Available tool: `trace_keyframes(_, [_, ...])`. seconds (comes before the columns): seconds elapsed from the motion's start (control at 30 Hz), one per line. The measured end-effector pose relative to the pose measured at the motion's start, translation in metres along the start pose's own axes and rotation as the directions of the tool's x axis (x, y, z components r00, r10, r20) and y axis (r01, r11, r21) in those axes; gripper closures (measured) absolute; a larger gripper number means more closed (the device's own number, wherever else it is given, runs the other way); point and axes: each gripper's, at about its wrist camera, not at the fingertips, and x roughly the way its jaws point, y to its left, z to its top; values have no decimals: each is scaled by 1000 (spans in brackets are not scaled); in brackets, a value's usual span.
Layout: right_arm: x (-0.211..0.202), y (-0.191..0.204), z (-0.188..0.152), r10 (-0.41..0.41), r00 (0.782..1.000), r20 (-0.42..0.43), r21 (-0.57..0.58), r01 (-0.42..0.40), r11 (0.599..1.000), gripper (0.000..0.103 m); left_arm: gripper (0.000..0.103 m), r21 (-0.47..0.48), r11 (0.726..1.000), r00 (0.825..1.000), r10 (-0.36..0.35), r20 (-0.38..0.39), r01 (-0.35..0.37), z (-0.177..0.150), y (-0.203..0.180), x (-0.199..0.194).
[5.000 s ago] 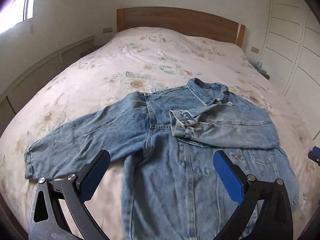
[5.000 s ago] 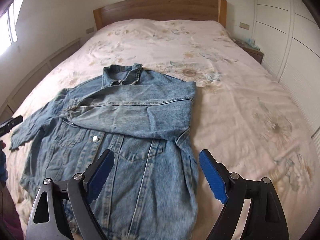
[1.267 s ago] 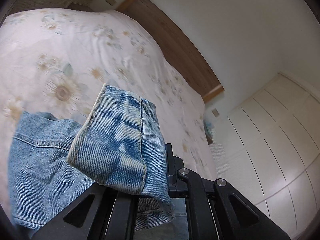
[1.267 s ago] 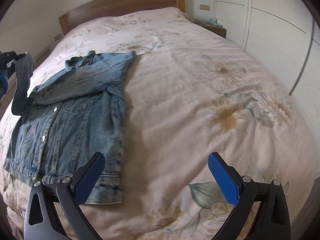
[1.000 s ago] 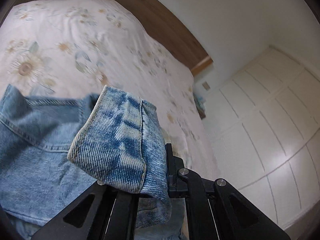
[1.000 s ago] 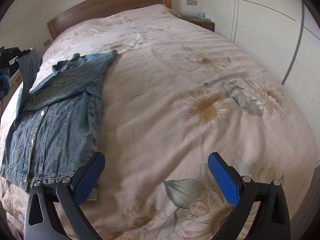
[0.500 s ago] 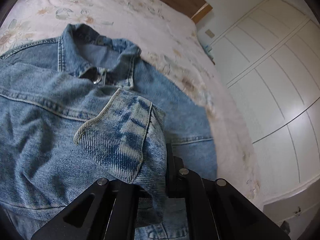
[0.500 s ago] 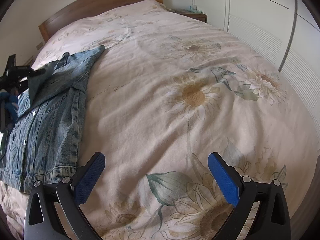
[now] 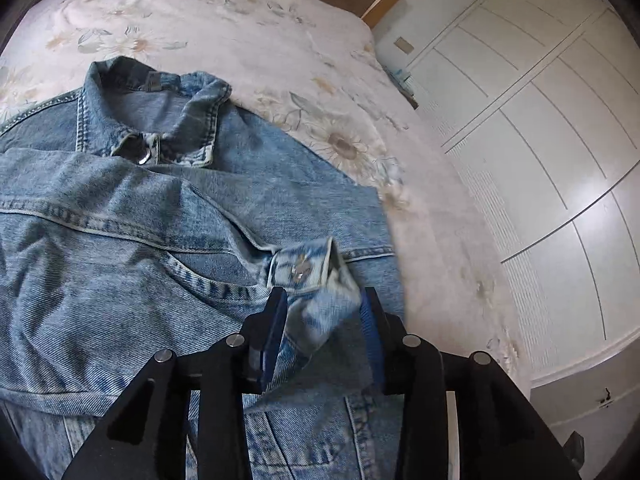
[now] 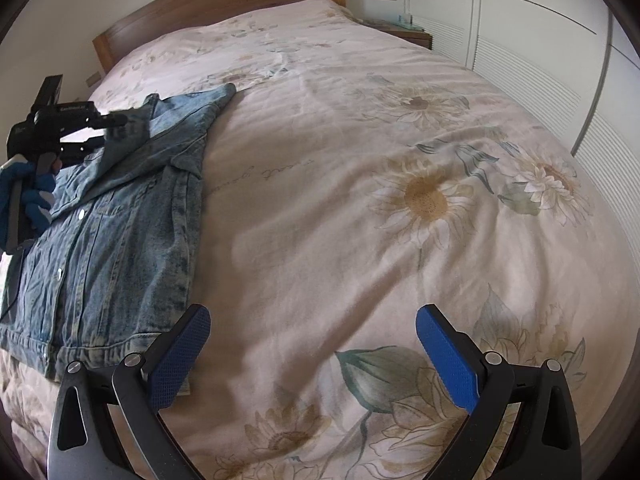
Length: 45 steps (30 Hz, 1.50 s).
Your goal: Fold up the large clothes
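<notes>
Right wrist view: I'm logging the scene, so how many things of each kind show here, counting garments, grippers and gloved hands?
Denim jacket: 1
Grippers: 2, the left gripper over the jacket with its jaws opening, the right gripper with jaws wide over the floral bedspread
Blue gloved hand: 1
Total: 4

Occlusions / cut-offs, both wrist views

Left wrist: sleeve cuff (image 9: 316, 280) motion-blurred between the opening jaws of left gripper (image 9: 322, 320), pad contact unreadable; denim jacket (image 9: 140, 240) cut off at 9 and 6 o'clock, hem hidden behind gripper frame. Right wrist: jacket's left side cut at 9 o'clock, partly hidden by gloved hand (image 10: 30, 200); nightstand (image 10: 404, 30) items at 1 o'clock too small to tell.
</notes>
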Motion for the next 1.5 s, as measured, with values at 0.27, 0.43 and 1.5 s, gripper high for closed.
trace_keyframes(0.27, [8, 48, 37, 49, 998, 31, -110, -45, 993, 0, 54, 55, 992, 990, 108, 93, -113, 6, 39, -67])
trace_keyframes(0.43, [28, 119, 73, 137, 990, 42, -238, -123, 963, 0, 54, 70, 970, 970, 226, 95, -233, -3, 94, -99])
trace_keyframes(1.5, [132, 351, 166, 301, 953, -35, -582, -265, 769, 1, 50, 163, 929, 942, 318, 103, -332, 4, 162, -110])
